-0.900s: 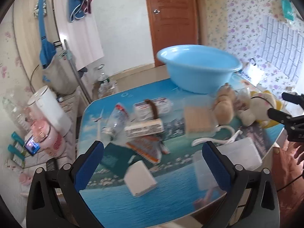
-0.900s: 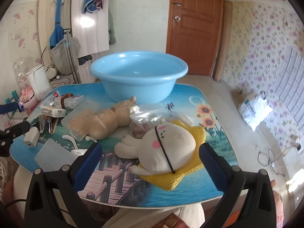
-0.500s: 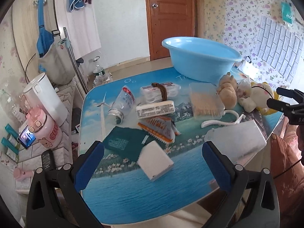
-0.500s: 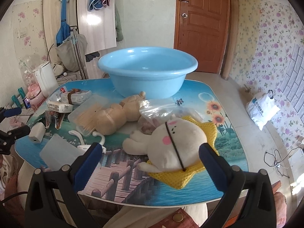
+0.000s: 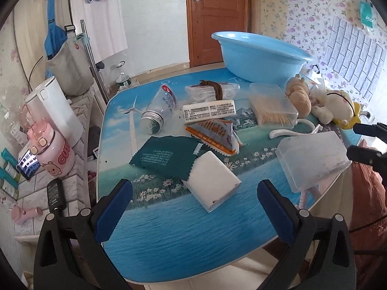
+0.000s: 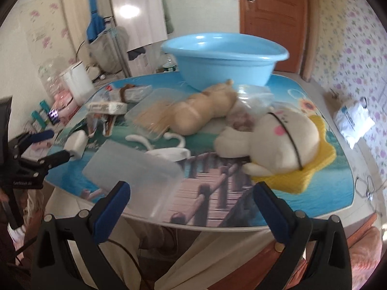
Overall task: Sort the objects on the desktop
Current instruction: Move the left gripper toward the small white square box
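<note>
A blue basin (image 5: 261, 58) stands at the table's far side; it also shows in the right wrist view (image 6: 225, 58). Loose objects lie on the picture-printed table (image 5: 169, 229): a white block (image 5: 214, 184), a green cloth (image 5: 164, 157), an orange packet (image 5: 212, 133), a clear jar (image 5: 159, 108), a toothpick box (image 5: 273, 106), a frosted lid (image 5: 312, 160), a tan plush (image 6: 205, 111) and a white plush rabbit (image 6: 271, 137) on a yellow pad. My left gripper (image 5: 194, 207) is open and empty above the near edge. My right gripper (image 6: 191, 207) is open and empty above the table's edge.
A white kettle (image 5: 52, 106), a pink cup (image 5: 54, 149) and a phone (image 5: 27, 163) sit on a shelf left of the table. A white hook-shaped piece (image 6: 159, 142) lies mid-table. A wooden door (image 5: 216, 19) is behind. The right gripper shows at the left view's right edge (image 5: 365, 142).
Both grippers have pulled back toward the table edges, so more of the table shows. The objects on the table have not moved.
</note>
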Demonstrator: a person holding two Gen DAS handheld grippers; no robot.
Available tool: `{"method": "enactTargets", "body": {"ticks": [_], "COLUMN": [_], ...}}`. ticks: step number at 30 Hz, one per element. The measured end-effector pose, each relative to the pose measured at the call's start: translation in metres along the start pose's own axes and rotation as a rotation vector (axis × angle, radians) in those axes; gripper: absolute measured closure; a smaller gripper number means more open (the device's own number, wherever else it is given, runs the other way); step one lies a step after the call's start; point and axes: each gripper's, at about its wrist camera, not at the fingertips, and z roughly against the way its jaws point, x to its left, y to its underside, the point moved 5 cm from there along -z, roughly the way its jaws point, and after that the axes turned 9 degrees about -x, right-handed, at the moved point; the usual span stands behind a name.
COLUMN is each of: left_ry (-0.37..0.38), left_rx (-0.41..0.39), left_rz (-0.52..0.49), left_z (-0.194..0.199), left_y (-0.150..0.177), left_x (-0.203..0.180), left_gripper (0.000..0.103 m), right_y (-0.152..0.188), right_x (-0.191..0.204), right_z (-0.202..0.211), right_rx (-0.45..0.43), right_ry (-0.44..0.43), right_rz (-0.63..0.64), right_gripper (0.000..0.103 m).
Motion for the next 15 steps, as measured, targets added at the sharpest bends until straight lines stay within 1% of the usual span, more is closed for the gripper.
{"method": "enactTargets", "body": {"ticks": [4,7,11,13,15], "left_ry": [0.029,0.040,0.028,0.019,0.029], "left_rx": [-0.018,-0.036,-0.028,-0.020,-0.021], "left_rz": [0.057,0.094,0.086,0.078,0.088], "left_z": [0.004,0.009,0.005,0.001,0.001], "left_y": [-0.002,-0.005,-0.006,-0.007,-0.008], "left_x": [0.012,0.028,0.044,0.050,0.053], "left_gripper": [0.000,0.000,0.000,0.000,0.000], "right_y": [-0.003,-0.005,-0.005,-0.006,-0.007], "right_x": [0.013,0.024,0.031,0.030,0.024], "right_z": [0.000,-0.002,-0.009,-0.012,-0.011], "right_rx": [0.004,0.009,0.023,0.034,0.035], "right_ry": [-0.026,-0.033,-0.028,-0.019,-0.003], "right_rz": [0.001,0.033,0.034,0.020,-0.005], "right_gripper": [0.000,0.000,0.000,0.000,0.000]}}
